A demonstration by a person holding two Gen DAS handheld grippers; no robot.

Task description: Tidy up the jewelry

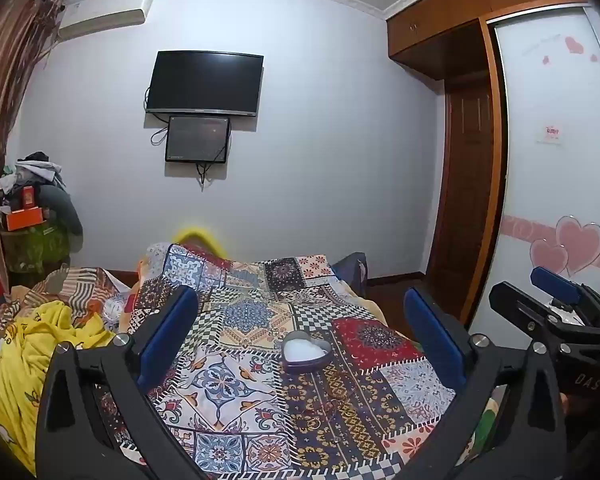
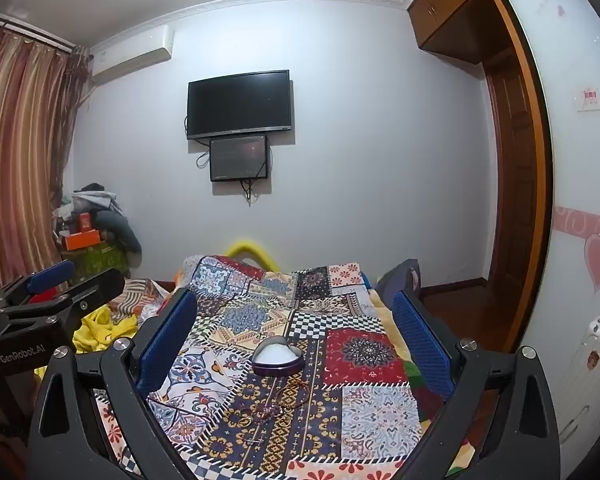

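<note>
Bangle [image 2: 294, 394] clear only from right wrist, heart tin [image 2: 278, 358] beyond

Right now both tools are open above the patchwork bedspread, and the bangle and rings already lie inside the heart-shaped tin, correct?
Not quite. The heart-shaped tin holds only white lining; the thin bangle and small rings lie on the patchwork bedspread in front of it, as the right wrist view shows. Both tools are open.

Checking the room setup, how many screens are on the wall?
2. The TV hangs on the far wall; a smaller screen sits just below it, touching its bottom edge. None seems hidden.
</note>
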